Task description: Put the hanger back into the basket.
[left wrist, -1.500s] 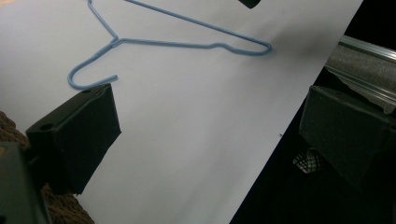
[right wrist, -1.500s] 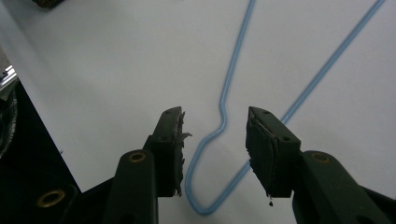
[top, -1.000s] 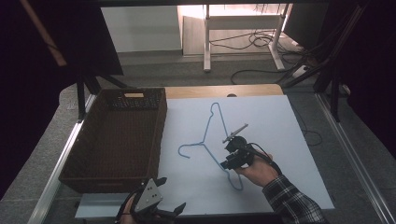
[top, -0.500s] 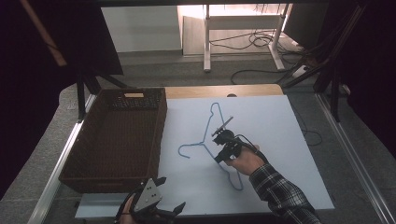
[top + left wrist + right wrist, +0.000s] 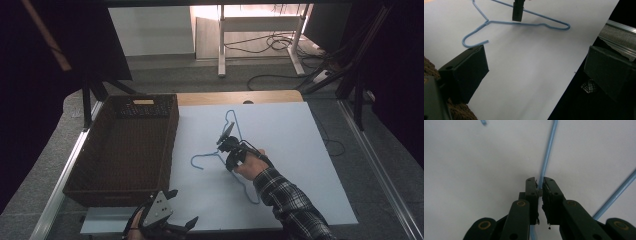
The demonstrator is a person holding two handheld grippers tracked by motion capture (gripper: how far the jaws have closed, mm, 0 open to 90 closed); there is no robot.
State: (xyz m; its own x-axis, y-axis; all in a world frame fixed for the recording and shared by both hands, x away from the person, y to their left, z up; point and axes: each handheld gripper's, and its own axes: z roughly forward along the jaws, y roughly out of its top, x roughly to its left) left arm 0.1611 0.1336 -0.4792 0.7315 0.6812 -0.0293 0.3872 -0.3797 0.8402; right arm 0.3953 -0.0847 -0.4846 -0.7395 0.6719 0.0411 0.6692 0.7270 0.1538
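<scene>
**Right gripper clamped on the blue hanger**

Where the blue wire hanger [image 5: 227, 150] lies flat on the white sheet [image 5: 300, 150], a little left of the sheet's middle, you have your right gripper [image 5: 226, 146] down on one of its wire arms. In the right gripper view the jaws have just been closing, and their pads now pinch the thin blue wire [image 5: 545, 167] between them; a second wire [image 5: 616, 195] runs slantwise to the right, free of the jaws. The hanger's hook curls toward the sheet's left edge, and its long loop reaches toward the far edge. Your left gripper [image 5: 167, 222] hangs at the sheet's near edge, well apart from the hanger, with its jaws spread wide and nothing between them. The brown wicker basket [image 5: 170, 145] stands along the sheet's left edge, just beside the hanger's hook. Your checked sleeve [image 5: 290, 205] crosses the sheet's near right part.
</scene>
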